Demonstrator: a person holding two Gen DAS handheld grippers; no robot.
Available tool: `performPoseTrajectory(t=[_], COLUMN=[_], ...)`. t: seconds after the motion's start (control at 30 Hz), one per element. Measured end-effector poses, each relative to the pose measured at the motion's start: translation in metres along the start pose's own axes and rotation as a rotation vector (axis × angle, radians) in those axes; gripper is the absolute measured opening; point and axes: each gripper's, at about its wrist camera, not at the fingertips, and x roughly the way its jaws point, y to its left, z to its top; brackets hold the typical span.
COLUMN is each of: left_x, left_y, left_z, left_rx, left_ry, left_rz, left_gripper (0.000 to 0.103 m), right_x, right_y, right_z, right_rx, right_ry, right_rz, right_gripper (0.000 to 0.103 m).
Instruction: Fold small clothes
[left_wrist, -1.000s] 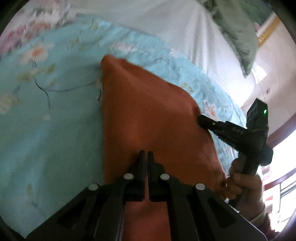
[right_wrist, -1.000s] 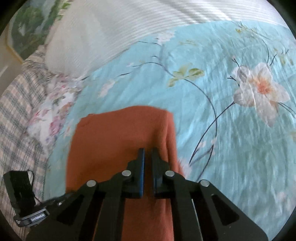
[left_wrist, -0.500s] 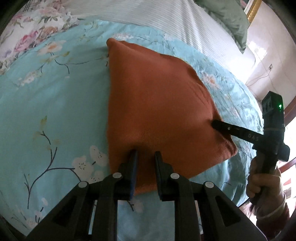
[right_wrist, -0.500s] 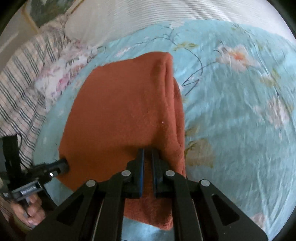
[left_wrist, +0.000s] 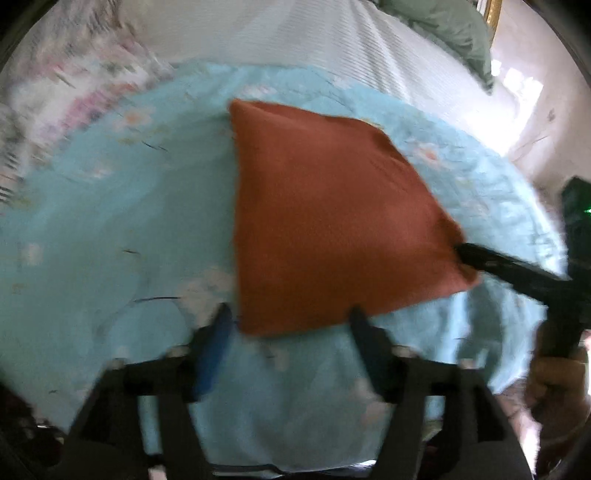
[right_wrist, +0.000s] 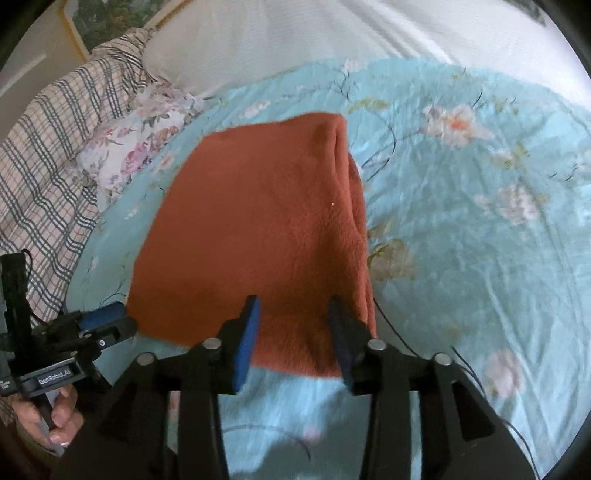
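A folded orange cloth (left_wrist: 332, 229) lies flat on the light-blue flowered bedspread (left_wrist: 110, 240). My left gripper (left_wrist: 290, 325) stands wide, its jaws still opening. The cloth's near corner lies between its fingers, and the pads do not press on it. In the right wrist view the orange cloth (right_wrist: 258, 221) has a thick folded edge on its right side. My right gripper (right_wrist: 293, 310) hovers over the cloth's near edge, jaws opening, clear of the fabric. The left gripper (right_wrist: 122, 319) shows at the cloth's near left corner. The right gripper (left_wrist: 465, 256) touches the cloth's right corner in the left wrist view.
A white striped sheet (right_wrist: 332, 33) covers the far part of the bed. A flowered pillow (right_wrist: 136, 144) and a plaid cloth (right_wrist: 48, 166) lie at the left, a green pillow (left_wrist: 450, 29) at the far right. A hand (right_wrist: 55, 417) holds the left gripper's handle.
Both grippers were shut on the cloth; now both have let go and their jaws have spread. They have drawn back to the cloth's near edge, and the cloth lies flat.
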Motion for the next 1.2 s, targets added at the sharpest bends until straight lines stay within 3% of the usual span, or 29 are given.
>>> performPoseTrajectory(t=[0.2,0.47,0.57,0.83,0.87,0.93,0.97,1.03,1.13,1.2], left_x=[-0.016,-0.019,-0.021,-0.011,-0.010,-0.009,-0.009,-0.010,-0.011,-0.005], left_y=[0.002,0.007,0.011,0.016,0.015,0.014,0.014,0.015,0.018,0.018], left_z=[-0.015,-0.019,-0.013,0.015,0.018,0.021,0.023,0.026,0.028,0.031], left_rx=[0.027,0.039,0.036,0.009,0.011,0.017,0.019,0.019,0.012,0.016], left_ry=[-0.021,-0.010,-0.026,-0.020,-0.021,-0.024,-0.026,-0.031,-0.043,-0.030], left_rz=[0.173,0.291,0.281,0.296,0.294,0.298,0.301,0.297,0.297,0.301], left_gripper=[0.083,0.083,0.083,0.084,0.084,0.084,0.084,0.084,0.084,0.084], right_x=[-0.029,-0.032,-0.025,0.037,0.051,0.072,0.083,0.089,0.079,0.088], right_y=[0.010,0.017,0.012,-0.018,-0.026,-0.035,-0.037,-0.038,-0.031,-0.032], right_z=[-0.016,-0.030,-0.015,0.074,0.088,0.101,0.106,0.110,0.105,0.102], right_rx=[-0.060,-0.097,-0.082,0.028,0.062,0.104,0.108,0.110,0.069,0.063], right_ry=[-0.051,-0.030,-0.027,-0.019,-0.003,0.020,0.054,0.065,0.028,0.058], right_rz=[-0.059,-0.030,-0.003,0.043,0.043,0.044,0.043,0.037,-0.049,-0.071], right_gripper=[0.062,0.064,0.064,0.063,0.061,0.040,0.015,0.011,0.011,0.011])
